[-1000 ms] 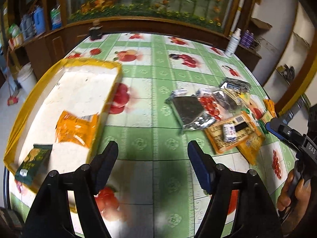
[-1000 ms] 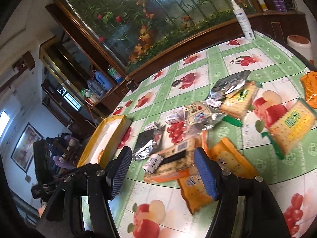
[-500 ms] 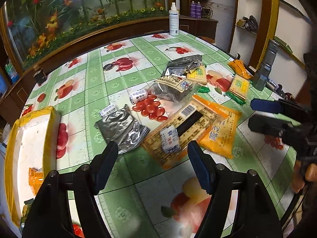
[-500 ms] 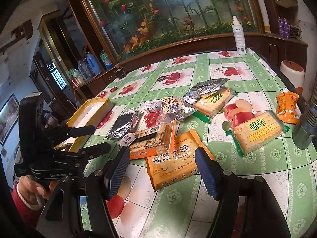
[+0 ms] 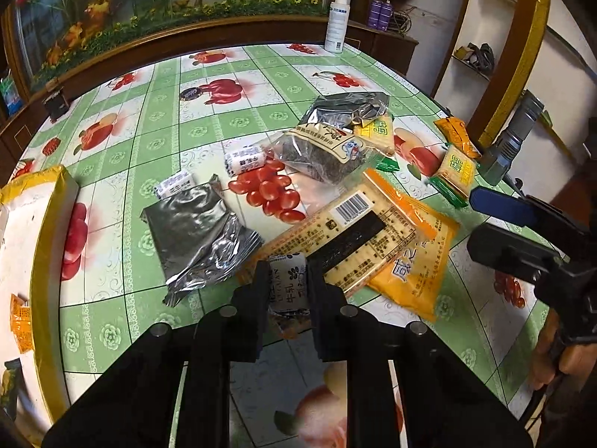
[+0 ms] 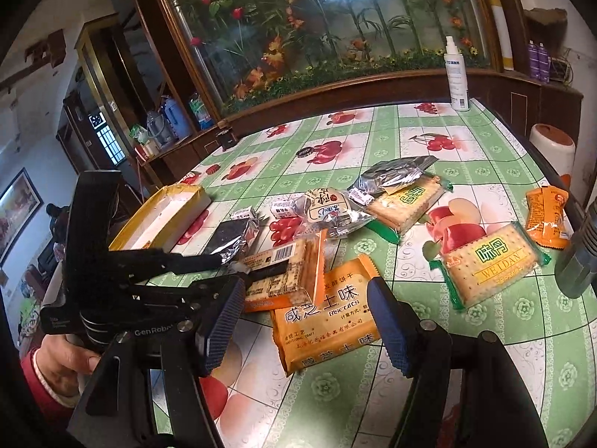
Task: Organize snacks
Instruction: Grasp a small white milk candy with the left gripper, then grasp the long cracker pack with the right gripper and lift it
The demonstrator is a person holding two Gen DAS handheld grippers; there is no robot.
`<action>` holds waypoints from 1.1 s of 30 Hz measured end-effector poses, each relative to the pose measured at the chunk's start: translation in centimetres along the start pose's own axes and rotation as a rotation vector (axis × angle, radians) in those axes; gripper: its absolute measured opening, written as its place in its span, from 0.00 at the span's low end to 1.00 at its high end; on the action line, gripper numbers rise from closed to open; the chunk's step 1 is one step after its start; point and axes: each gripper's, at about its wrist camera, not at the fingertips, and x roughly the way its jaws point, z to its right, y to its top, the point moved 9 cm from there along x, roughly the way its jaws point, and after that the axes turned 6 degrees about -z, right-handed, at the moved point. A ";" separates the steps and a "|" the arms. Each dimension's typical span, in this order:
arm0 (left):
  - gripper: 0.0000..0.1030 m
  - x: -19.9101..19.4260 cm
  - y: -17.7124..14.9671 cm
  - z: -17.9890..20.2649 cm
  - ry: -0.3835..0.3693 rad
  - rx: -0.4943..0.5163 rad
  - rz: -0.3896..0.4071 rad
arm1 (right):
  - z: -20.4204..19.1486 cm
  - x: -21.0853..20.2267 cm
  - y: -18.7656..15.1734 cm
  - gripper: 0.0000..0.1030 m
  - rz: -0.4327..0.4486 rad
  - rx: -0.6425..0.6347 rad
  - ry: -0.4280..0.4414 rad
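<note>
My left gripper [image 5: 288, 285] is shut on a small white candy roll [image 5: 288, 286] that lies on the barcode cracker pack [image 5: 335, 239]. In the right wrist view the left gripper [image 6: 227, 265] reaches in from the left over that pack [image 6: 283, 272]. My right gripper [image 6: 304, 321] is open and empty, low over the orange biscuit pack [image 6: 324, 321]. The yellow-rimmed tray [image 5: 41, 231] stands at the left with an orange packet [image 5: 20, 315] in it. A silver foil pack [image 5: 197, 235] lies beside the tray.
More snacks lie around: two small white rolls [image 5: 244, 158], a dark seaweed bag [image 5: 324, 153], green-edged cracker packs [image 6: 492, 265], an orange packet [image 6: 546, 216]. A grey flashlight [image 5: 511, 138] stands at the right edge. A white spray bottle [image 6: 457, 74] stands at the back.
My left gripper moved forward onto the cracker pack and shut on the small white roll. My right gripper stayed open and drew a little closer to the orange biscuit pack.
</note>
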 end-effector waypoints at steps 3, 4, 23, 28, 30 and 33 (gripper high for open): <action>0.16 -0.5 -1.0 -1.0 -0.006 -0.010 0.009 | -0.7 0.7 0.5 0.68 -0.010 -0.041 0.015; 0.16 -0.8 -1.6 -1.4 -0.013 -0.019 0.011 | -1.2 1.1 0.7 0.68 -0.016 -0.072 0.026; 0.16 -4.8 -8.1 -8.7 -0.028 -0.202 -0.001 | -8.3 10.0 -1.7 0.72 -0.470 -0.774 0.158; 0.16 -4.9 -8.3 -8.7 -0.060 -0.224 -0.005 | -10.1 8.9 -3.4 0.76 -0.491 -0.827 0.174; 0.16 -5.2 -8.4 -8.6 -0.061 -0.224 -0.005 | -10.1 9.1 -3.9 0.77 -0.497 -0.888 0.113; 0.16 -5.9 -8.6 -8.5 -0.063 -0.225 0.007 | -9.0 9.6 -3.3 0.83 -0.516 -0.928 0.023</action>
